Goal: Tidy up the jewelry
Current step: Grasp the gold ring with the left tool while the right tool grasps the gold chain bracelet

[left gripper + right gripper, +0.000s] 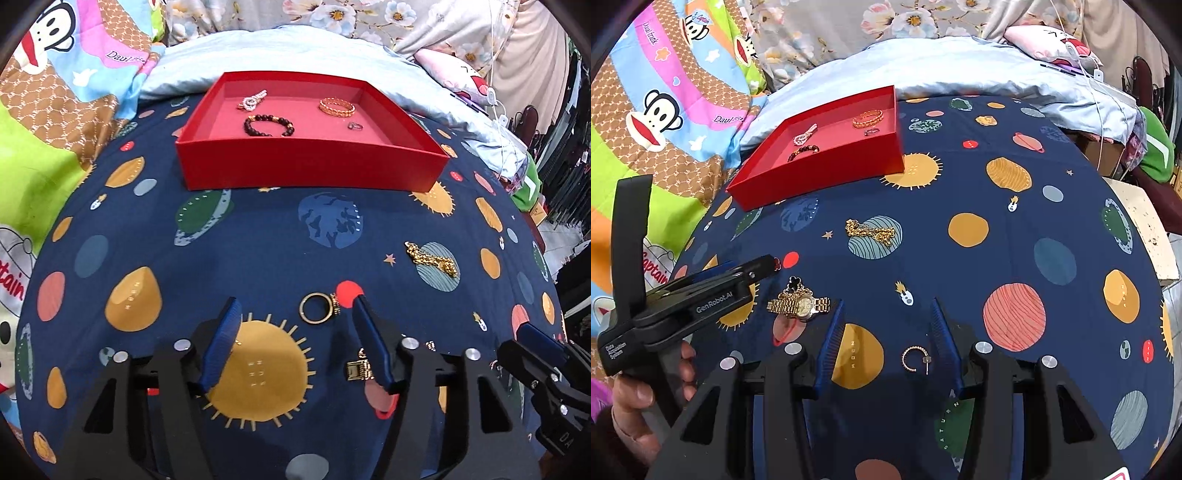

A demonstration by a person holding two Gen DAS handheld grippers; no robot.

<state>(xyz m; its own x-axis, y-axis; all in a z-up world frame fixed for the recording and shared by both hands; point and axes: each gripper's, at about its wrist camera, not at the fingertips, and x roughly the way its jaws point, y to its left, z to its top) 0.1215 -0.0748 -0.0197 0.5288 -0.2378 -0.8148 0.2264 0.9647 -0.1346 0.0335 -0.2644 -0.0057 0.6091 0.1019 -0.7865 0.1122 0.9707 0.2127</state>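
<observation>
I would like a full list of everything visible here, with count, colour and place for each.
Box: one, red, far side of cloth.
Beaded bracelet: one, dark, in box.
Pearl piece: one, white, in box.
Woven bracelet: one, orange, in box.
Small ring: one, dark, in box.
Chain: one, gold, on cloth.
Gold ring: one, between left tongs' tips.
Watch: one, gold, on cloth.
Hoop earring: one, gold, between right tongs.
Cloth: one, navy, planets.
Left tongs: open.
Right tongs: open.
Hand: one, holding left tongs.
</observation>
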